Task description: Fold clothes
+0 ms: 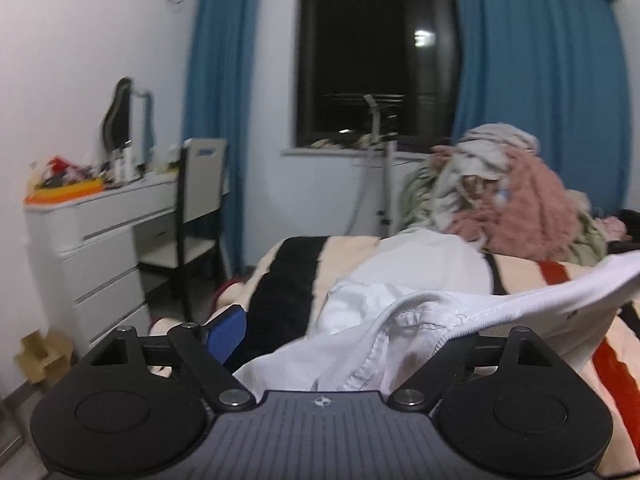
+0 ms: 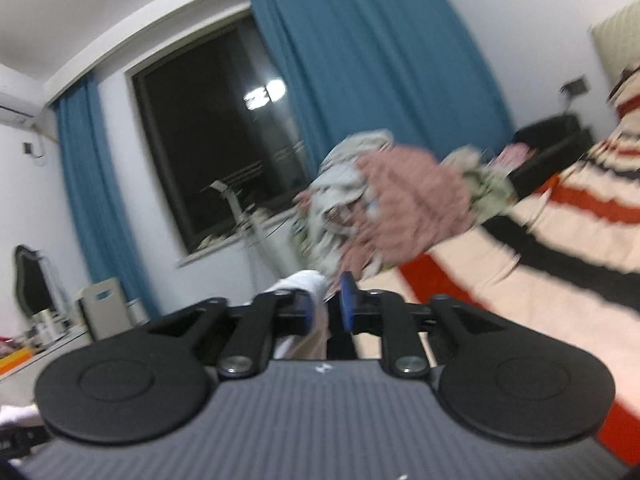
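While both claws stand apart, the white shirt (image 1: 400,320) lies loose between them on the bed (image 1: 520,272).

Your left claw (image 1: 332,332) is spread wide; shirt hem drapes across its gap, resting on the linkage, one blue pad (image 1: 224,332) bare at its left, nothing pinched. Your right claw (image 2: 326,306) is part-open, a white fold rising just ahead between the pads (image 2: 348,300), not pressed as far as blur allows. Laundry pile (image 1: 500,192) sits beyond the shirt. Risks, by my reckoning: pull the left claw back and the draped hem snags and drags the fold undone; right view is smeared, so a fast sweep could catch the pile.
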`<state>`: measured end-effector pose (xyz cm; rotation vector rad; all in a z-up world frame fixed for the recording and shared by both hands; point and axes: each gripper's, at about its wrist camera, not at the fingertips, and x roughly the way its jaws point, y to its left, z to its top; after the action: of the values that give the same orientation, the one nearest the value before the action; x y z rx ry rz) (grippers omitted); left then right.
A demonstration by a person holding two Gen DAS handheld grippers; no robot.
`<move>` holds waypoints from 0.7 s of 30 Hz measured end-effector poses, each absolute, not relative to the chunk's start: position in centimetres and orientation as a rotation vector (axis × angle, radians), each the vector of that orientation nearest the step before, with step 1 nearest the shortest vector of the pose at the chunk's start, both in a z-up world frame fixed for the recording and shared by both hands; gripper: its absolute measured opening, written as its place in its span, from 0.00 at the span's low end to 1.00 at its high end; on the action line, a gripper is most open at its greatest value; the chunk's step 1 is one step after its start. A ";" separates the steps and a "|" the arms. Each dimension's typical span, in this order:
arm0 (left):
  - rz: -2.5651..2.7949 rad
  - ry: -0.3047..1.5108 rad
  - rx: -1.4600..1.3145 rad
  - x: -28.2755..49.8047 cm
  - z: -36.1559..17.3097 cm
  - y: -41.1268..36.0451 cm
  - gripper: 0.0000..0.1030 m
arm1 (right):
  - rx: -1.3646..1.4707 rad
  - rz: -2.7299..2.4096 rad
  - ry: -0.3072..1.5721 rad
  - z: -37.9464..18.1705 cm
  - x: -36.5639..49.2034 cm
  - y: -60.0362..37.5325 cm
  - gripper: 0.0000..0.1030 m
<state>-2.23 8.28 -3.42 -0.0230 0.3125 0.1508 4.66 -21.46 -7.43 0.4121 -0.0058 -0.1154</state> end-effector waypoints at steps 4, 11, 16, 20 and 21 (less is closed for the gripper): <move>0.132 0.301 -0.045 -2.5 -3.8 7.9 0.84 | 0.357 -0.151 0.014 -7.8 4.0 -22.4 0.48; 0.145 0.316 -0.088 -1.4 -4.1 9.3 0.84 | 0.249 -0.177 0.145 -10.5 3.9 -21.9 0.51; 0.139 0.285 -0.096 -2.5 -3.6 9.7 0.84 | 0.256 -0.202 0.144 -10.6 2.1 -22.2 0.59; 0.136 0.225 -0.145 -4.5 -2.1 10.3 0.84 | 0.270 -0.197 0.126 -8.9 0.5 -22.4 0.67; 0.134 0.206 -0.159 -5.0 -1.6 10.5 0.84 | 0.276 -0.183 0.121 -8.0 0.1 -22.5 0.67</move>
<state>-5.03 10.53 -1.56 -0.1592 0.2061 0.1340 0.13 -22.50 -8.01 0.2758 0.1213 -0.1830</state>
